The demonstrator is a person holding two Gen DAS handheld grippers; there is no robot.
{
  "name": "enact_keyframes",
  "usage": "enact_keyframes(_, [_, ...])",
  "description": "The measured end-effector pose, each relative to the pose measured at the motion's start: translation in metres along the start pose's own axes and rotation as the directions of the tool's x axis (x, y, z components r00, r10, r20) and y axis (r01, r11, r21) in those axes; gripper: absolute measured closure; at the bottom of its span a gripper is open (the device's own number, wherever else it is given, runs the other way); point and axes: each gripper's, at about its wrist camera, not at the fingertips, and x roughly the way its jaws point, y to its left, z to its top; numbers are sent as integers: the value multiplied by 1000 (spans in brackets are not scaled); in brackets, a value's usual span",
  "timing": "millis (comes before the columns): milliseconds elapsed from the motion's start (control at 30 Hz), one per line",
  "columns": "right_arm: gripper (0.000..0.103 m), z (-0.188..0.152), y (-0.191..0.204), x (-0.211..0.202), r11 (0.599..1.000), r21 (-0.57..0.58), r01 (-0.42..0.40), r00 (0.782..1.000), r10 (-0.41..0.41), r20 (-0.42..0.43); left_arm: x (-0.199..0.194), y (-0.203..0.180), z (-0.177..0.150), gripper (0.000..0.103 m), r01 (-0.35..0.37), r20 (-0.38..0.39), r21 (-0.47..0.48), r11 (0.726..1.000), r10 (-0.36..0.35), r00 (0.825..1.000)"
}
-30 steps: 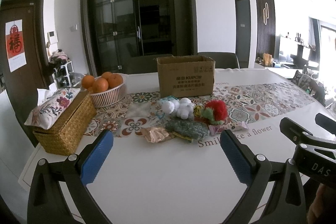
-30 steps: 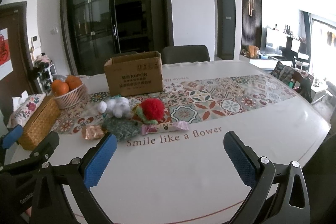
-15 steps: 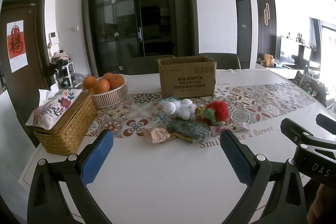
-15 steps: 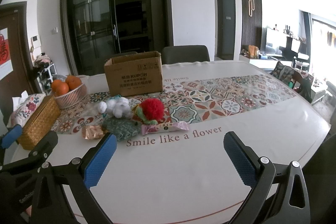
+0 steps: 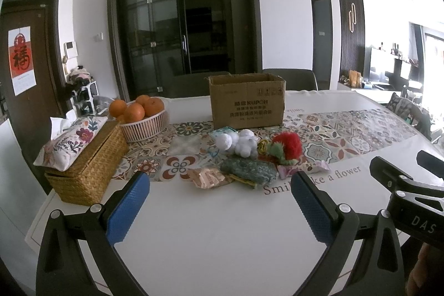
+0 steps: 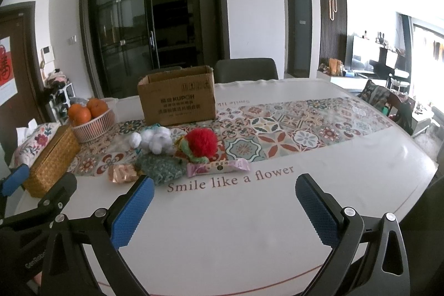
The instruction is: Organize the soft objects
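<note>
A pile of soft things lies mid-table: a white plush toy point(image 5: 238, 142) point(image 6: 154, 140), a red pompom point(image 5: 287, 144) point(image 6: 201, 142), a dark green knitted piece point(image 5: 249, 171) point(image 6: 161, 168), a pink wrapped snack point(image 6: 216, 167) and a gold wrapped snack point(image 5: 206, 177) point(image 6: 122, 172). An open cardboard box point(image 5: 247, 100) point(image 6: 177, 99) stands behind them. My left gripper point(image 5: 219, 210) is open and empty, above the table short of the pile. My right gripper point(image 6: 222, 212) is open and empty, in front of the pile and to its right.
A wicker tissue box point(image 5: 83, 168) point(image 6: 52, 154) with a floral cover stands at the left. A basket of oranges point(image 5: 144, 118) point(image 6: 93, 119) is behind it. A patterned runner point(image 6: 291, 126) crosses the white table point(image 6: 249, 226). Chairs stand behind the table.
Both views have shifted very slightly; the grippers stay open and the objects have not moved.
</note>
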Motion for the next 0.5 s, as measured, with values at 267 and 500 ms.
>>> enact_keyframes(267, [0,0,1,1,1000,-1,1,1000,-1,-1,-1,0,0,0,0,-1,1,1000,0,1000])
enact_keyframes(500, [0,0,1,0,1000,-1,1,1000,-1,-3,0,-1,-1,0,-1,-2,1,1000,1,1000])
